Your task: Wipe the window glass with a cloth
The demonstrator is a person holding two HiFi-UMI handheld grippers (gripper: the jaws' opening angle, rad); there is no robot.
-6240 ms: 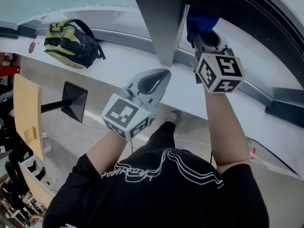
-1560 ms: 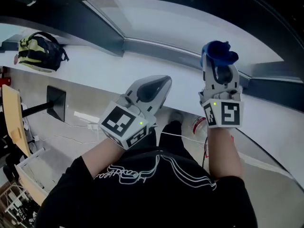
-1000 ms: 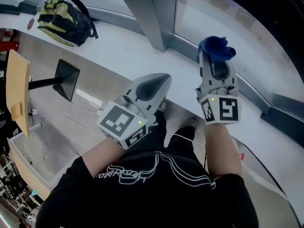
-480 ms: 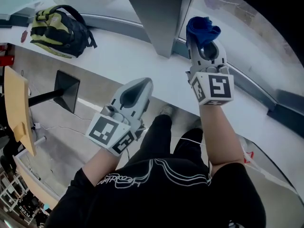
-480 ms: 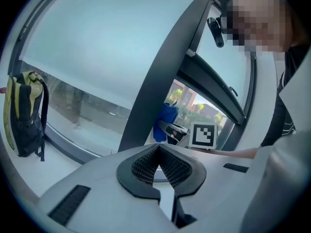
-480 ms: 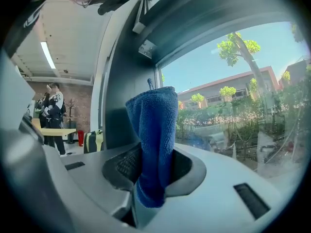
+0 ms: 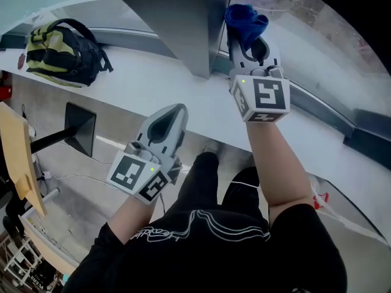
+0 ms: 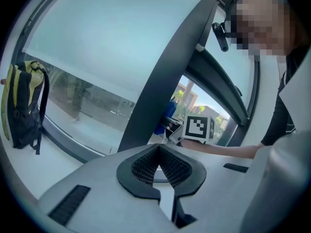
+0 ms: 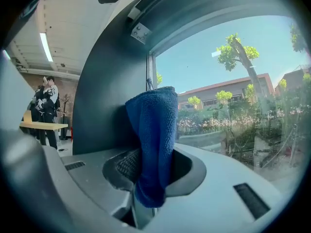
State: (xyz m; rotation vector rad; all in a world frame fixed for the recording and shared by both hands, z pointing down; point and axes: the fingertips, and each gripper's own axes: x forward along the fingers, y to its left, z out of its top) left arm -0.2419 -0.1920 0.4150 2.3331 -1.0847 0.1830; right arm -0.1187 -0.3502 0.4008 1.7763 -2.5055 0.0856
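My right gripper (image 7: 246, 36) is shut on a blue cloth (image 7: 244, 19), raised at the window glass (image 7: 311, 54) right beside the dark grey window post (image 7: 177, 23). In the right gripper view the blue cloth (image 9: 154, 135) stands folded up out of the jaws, in front of the glass (image 9: 233, 86) and the post's edge (image 9: 112, 96); whether it touches the glass I cannot tell. My left gripper (image 7: 173, 110) hangs lower over the white sill (image 7: 140, 81), shut and empty. The left gripper (image 8: 158, 152) looks toward the right gripper (image 8: 197, 128) and the cloth (image 8: 167, 116).
A yellow-and-black backpack (image 7: 61, 44) lies on the sill at the left, also the backpack (image 8: 22, 106) in the left gripper view. Below the sill are a black stand (image 7: 79, 130), a wooden board (image 7: 18, 157) and floor cables. People (image 9: 47, 106) stand far inside the room.
The right gripper has carried the cloth up and toward the glass beside the post. The left gripper has dropped lower and drifted left.
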